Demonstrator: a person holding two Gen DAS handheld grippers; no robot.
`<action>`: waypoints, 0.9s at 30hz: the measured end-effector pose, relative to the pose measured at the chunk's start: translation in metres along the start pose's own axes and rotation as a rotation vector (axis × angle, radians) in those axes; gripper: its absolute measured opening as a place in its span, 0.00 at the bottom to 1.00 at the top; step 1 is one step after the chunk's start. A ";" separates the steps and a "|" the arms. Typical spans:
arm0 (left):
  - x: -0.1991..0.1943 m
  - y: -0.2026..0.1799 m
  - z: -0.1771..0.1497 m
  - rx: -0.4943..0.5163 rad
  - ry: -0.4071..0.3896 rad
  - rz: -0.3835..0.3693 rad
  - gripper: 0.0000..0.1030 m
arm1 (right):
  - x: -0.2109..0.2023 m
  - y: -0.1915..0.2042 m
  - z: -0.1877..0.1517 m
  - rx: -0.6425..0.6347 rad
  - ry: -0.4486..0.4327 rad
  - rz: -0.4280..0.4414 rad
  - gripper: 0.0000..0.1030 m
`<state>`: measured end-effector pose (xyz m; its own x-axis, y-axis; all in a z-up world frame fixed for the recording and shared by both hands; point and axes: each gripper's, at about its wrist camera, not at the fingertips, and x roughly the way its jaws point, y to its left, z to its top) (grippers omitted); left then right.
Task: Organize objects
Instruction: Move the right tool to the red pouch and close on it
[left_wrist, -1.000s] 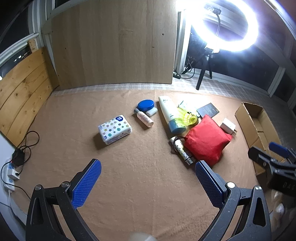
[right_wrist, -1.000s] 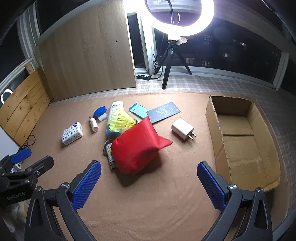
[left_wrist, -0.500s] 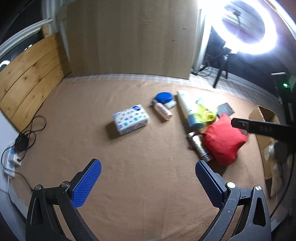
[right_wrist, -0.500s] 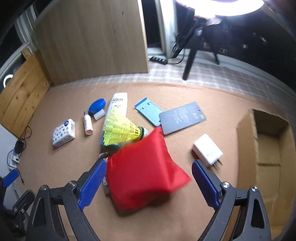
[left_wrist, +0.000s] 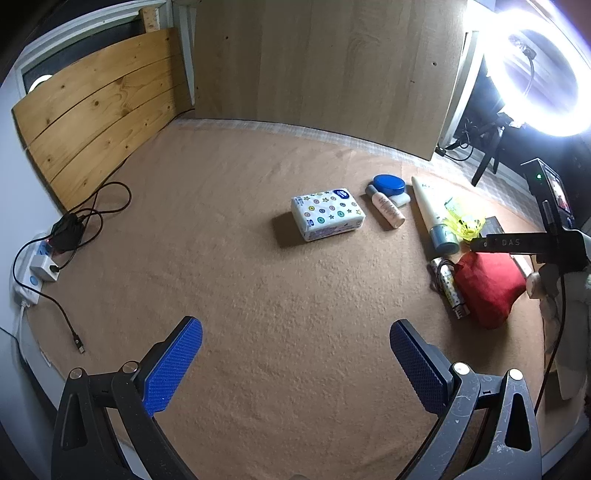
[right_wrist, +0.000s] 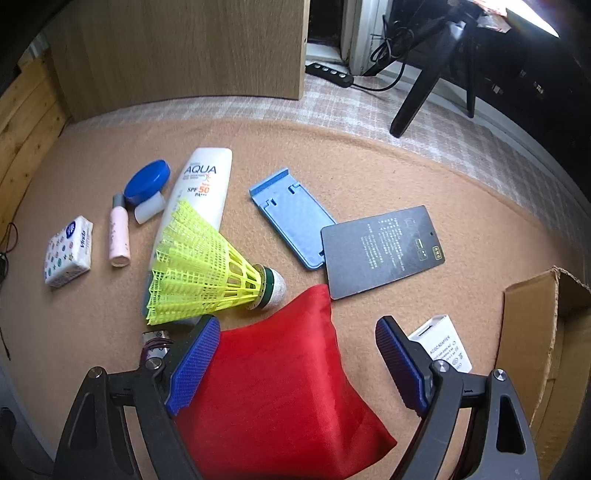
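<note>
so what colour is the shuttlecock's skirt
Neon yellow mesh on the shuttlecock, clearest in the right wrist view.

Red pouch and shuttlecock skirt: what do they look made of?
Red pouch: probably satin-like fabric; soft folds with a faint sheen. Shuttlecock skirt: moulded yellow plastic or nylon, judging by its open lattice of ribs. Its rounded tip looks like cork or foam; unclear.

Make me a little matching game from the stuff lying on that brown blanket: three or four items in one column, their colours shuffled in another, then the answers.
Things:
1. shuttlecock
2. pouch
3. phone stand
4. card

Colours:
A. dark grey
B. red
C. yellow
D. light blue

Pairs: 1-C, 2-B, 3-D, 4-A
</note>
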<state>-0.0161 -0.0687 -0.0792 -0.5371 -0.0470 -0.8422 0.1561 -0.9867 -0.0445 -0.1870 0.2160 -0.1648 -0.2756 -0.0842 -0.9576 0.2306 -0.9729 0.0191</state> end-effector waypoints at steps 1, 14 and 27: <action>0.000 -0.001 0.000 0.001 0.001 -0.002 1.00 | 0.000 0.000 -0.001 0.004 0.008 0.010 0.81; 0.000 -0.032 0.000 0.085 0.015 -0.058 1.00 | -0.015 -0.017 -0.059 0.133 0.037 0.143 0.81; 0.009 -0.065 -0.013 0.177 0.063 -0.140 0.99 | -0.037 -0.008 -0.131 0.175 0.056 0.318 0.81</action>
<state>-0.0202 -0.0028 -0.0909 -0.4894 0.0962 -0.8667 -0.0672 -0.9951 -0.0726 -0.0562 0.2548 -0.1673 -0.1627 -0.3811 -0.9101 0.1318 -0.9225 0.3627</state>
